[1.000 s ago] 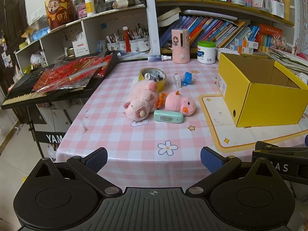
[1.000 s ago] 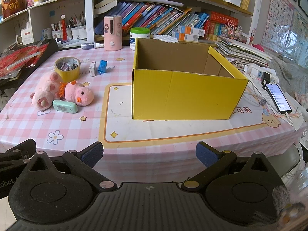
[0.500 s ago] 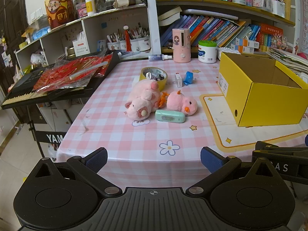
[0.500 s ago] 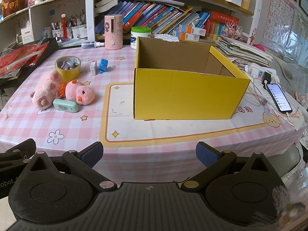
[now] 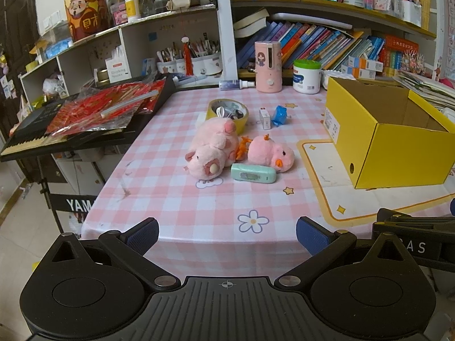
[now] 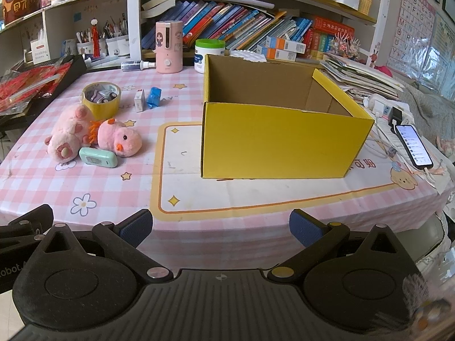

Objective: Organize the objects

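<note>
Left hand-held gripper (image 5: 227, 234) and right hand-held gripper (image 6: 221, 226) hover at the near edge of the pink-checked surface (image 5: 176, 199), both w/ jaws spread wide apart, nothing between the blue pads. Just past them: a flower print, then a mint-green device (image 5: 253, 172) lying flat, touching a pink chick plush (image 5: 270, 153) behind it. Beside the chick, to the left, a pink pig plush (image 5: 212, 149) lies on its back, feet toward the cameras; the two toys touch. Behind the pig, a yellow tape roll (image 5: 227, 111) w/ small items inside. Near it, a small white box (image 5: 264, 118) and a blue packet (image 5: 279, 115), side by side. To the right, on a cream mat, an open yellow cardboard box (image 6: 273, 142) stands upright, well apart from the toys. At the far edge: pink dispenser (image 5: 268, 66), green-lidded tub (image 5: 306, 76), spray bottle (image 5: 236, 84). Bookshelves behind. A phone (image 6: 413, 145) lies right of the box.
</note>
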Available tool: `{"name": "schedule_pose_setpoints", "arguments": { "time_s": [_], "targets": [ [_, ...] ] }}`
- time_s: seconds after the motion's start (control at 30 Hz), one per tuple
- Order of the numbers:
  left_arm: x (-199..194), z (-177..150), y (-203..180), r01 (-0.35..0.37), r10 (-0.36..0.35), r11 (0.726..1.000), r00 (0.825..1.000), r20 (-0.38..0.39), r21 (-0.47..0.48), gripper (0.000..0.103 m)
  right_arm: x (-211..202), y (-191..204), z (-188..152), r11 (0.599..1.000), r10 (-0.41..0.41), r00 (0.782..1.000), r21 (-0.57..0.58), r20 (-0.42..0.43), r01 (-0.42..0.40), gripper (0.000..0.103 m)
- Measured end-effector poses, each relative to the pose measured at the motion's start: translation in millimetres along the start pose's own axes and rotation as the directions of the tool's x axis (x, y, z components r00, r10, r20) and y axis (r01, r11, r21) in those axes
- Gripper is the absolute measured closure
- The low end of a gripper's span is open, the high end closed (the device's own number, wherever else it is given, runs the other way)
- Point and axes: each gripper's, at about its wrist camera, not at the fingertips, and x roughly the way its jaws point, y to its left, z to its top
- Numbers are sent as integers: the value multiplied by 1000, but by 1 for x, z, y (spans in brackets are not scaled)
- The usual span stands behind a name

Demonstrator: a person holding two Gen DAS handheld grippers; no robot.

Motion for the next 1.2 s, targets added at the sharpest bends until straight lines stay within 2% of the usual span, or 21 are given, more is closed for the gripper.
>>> {"name": "schedule_pose_setpoints", "arguments": {
  "time_s": [0.43,0.63,0.87,1.07,1.2],
  "targets": [
    [9,9,10,7,-7,1000,1000,10,11,0,6,9,8,1000,10,1000,1,-4,-10,0],
    [8,12,17,14,-14,1000,1000,18,3,0,4,11,11,999,52,999,3,2,-52,2],
    [8,10,29,15,-15,1000,1000,19,-18,0,5,24,16,995,87,996,-44,4,-87,4],
    [14,13,46,-6,8,997,1000,21,-81,0,12,39,21,983,145,989,-112,-1,-144,6],
    [26,16,60,-31,30,991,1000,-4,-130,0,20,51,27,969,199,980,-149,-7,-198,7]
  ]
}}
